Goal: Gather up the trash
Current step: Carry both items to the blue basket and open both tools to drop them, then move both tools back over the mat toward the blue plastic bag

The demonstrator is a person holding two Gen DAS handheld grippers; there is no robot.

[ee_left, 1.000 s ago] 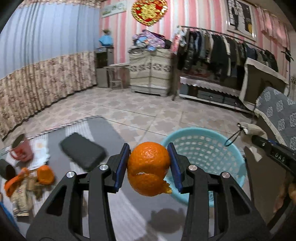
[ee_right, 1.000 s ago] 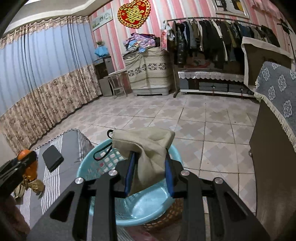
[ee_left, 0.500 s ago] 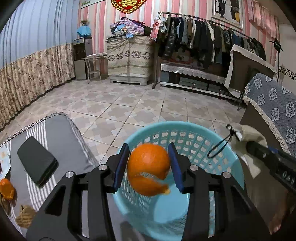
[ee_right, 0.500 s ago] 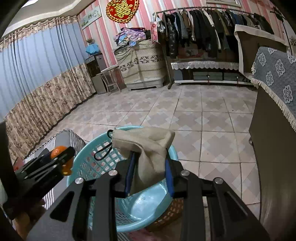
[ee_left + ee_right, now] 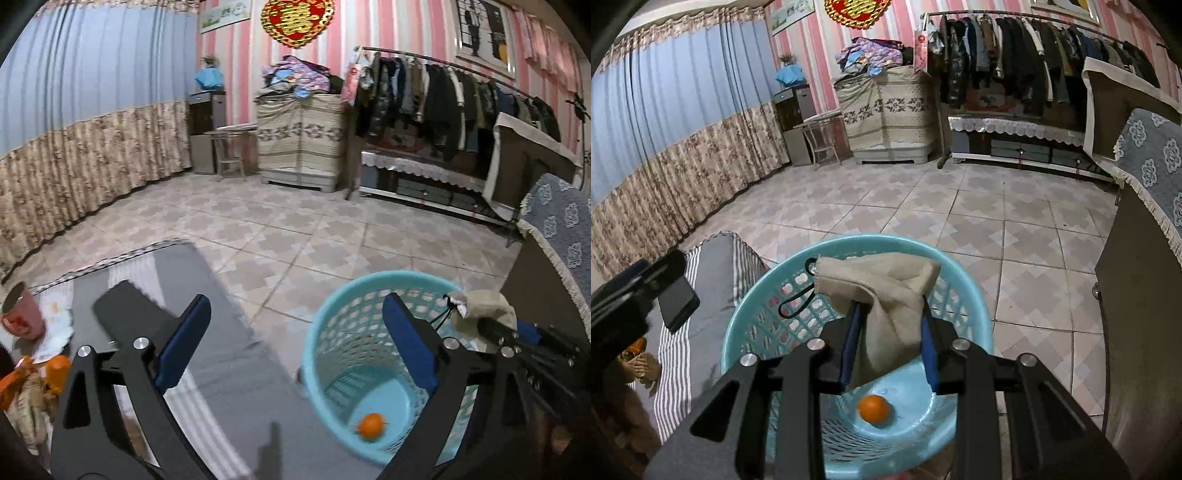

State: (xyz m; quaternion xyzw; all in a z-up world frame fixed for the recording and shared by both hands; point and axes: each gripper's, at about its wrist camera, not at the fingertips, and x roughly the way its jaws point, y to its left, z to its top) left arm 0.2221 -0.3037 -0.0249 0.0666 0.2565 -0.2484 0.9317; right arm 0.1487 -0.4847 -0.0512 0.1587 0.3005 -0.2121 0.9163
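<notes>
Pink-striped walls, a clothes rail and a tiled floor fill the background; nearer the cameras stands a turquoise basket (image 5: 369, 317) beside a grey striped worktop (image 5: 218, 354).

Half a second ago the left gripper (image 5: 295, 339) held the orange peel (image 5: 371, 426) clamped over the basket. Now its jaws stand wide apart with nothing between them, and the peel lies on the basket floor, at about five o'clock in the left view and just below centre in the right view (image 5: 873, 407). That piece of trash looks to be collected, and this gripper is free for another.

The right gripper (image 5: 888, 345) has not let go: its jaws are pressed onto a beige cloth pouch (image 5: 886, 295) with a black cord loop, held over the basket's opening as it was a second ago. Presumably it goes in next, though that is only a guess.

More litter sits at eight o'clock in the left view: orange scraps (image 5: 55, 373), a pink cup (image 5: 22, 317) and a flat dark case (image 5: 129, 314). The frame edge and the gripper body cut that pile off, so its full contents cannot be told. The peel is blurred in the left view, and the basket's base is hidden behind both grippers.
</notes>
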